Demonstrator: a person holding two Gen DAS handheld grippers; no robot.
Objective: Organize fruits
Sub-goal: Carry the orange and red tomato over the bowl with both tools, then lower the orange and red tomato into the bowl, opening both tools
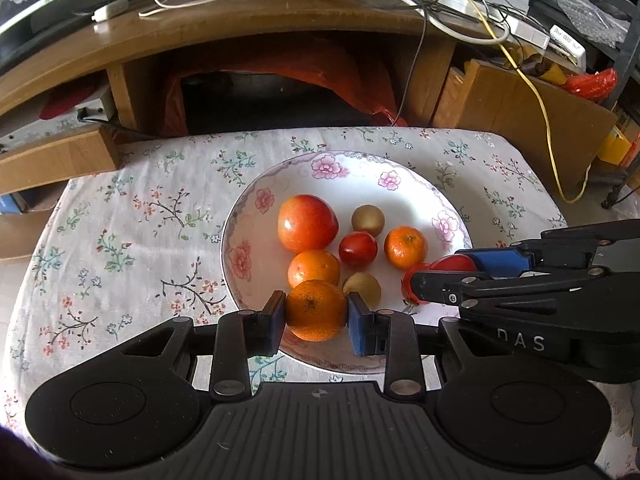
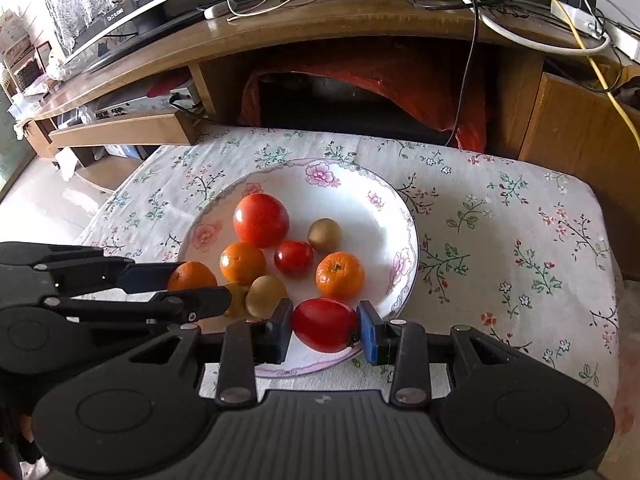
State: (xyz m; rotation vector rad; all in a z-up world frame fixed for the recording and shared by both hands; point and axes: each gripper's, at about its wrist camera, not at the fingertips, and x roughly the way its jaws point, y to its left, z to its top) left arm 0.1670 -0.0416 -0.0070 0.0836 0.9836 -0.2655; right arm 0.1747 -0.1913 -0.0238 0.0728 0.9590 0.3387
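A white floral plate [image 1: 360, 176] [image 2: 360, 192] sits on the flowered tablecloth and holds several fruits: a large red apple [image 1: 307, 223] [image 2: 261, 220], two mandarins [image 1: 405, 247] [image 2: 340, 275], a small red tomato [image 1: 358, 248] [image 2: 293, 256] and two brown kiwis [image 1: 368, 219] [image 2: 324, 234]. My left gripper [image 1: 316, 316] [image 2: 196, 284] is shut on an orange mandarin [image 1: 317, 310] [image 2: 192, 276] over the plate's near rim. My right gripper [image 2: 325, 326] [image 1: 444, 276] is shut on a red tomato [image 2: 324, 324] [image 1: 454, 263] over the plate's near right edge.
The flowered tablecloth [image 1: 120, 240] [image 2: 520, 260] covers a small table with bare cloth on both sides of the plate. Behind stands a wooden desk [image 1: 240, 32] [image 2: 320, 28] strewn with cables, with a red bag [image 1: 360, 80] beneath it.
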